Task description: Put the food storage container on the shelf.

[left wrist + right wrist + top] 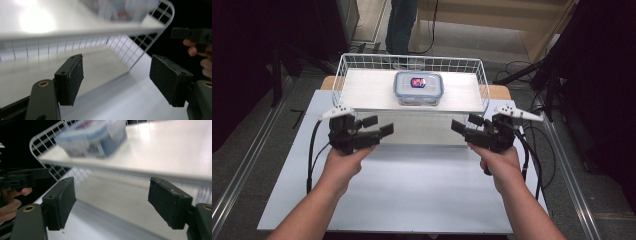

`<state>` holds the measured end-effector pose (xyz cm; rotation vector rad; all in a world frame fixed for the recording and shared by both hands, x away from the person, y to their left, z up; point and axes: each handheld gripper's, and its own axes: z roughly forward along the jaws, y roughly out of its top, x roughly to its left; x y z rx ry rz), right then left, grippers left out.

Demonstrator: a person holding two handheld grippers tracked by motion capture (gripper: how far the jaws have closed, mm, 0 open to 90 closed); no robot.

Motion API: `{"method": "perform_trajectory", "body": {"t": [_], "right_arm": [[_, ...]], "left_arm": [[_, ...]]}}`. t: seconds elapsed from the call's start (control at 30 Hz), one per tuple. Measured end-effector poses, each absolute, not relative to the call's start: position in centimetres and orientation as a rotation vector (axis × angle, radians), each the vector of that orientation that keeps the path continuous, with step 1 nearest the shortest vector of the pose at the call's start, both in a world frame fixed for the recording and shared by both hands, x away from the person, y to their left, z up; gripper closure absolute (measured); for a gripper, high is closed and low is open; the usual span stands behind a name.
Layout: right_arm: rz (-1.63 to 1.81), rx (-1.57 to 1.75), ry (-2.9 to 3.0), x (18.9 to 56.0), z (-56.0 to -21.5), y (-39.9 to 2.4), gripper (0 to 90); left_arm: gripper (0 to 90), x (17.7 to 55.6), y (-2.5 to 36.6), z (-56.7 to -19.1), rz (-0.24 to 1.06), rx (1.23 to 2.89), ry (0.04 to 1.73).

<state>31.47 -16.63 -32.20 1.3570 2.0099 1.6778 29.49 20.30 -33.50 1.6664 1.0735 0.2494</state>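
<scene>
A clear lidded food box [418,87] with a blue rim and a red and blue label stands on the upper white board [367,90] of a white wire rack [412,57]. It appears blurred in the right gripper view as the box [92,137]. My left gripper [379,125] hovers in front of the rack's left corner, jaws open and empty [117,80]. My right gripper [464,123] hovers at the rack's right front corner, also open with nothing between its pads [112,202]. Both point inward toward the gap under the board.
The rack sits at the far end of a white table [412,195], with a lower shelf level under the board. Cables [312,150] trail from both grippers. A person's legs [402,25] stand beyond the table. Dark equipment flanks both sides.
</scene>
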Motion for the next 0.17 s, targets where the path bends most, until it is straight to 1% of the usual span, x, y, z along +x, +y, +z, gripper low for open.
{"method": "perform_trajectory", "body": {"t": [0.17], "right_arm": [[1.628, 1.323, 2.003, 29.3, -36.1, -17.2, 19.8]], "left_arm": [[23.8, 27.0, 20.6, -37.8, 0.265, 1.7, 1.061]]}}
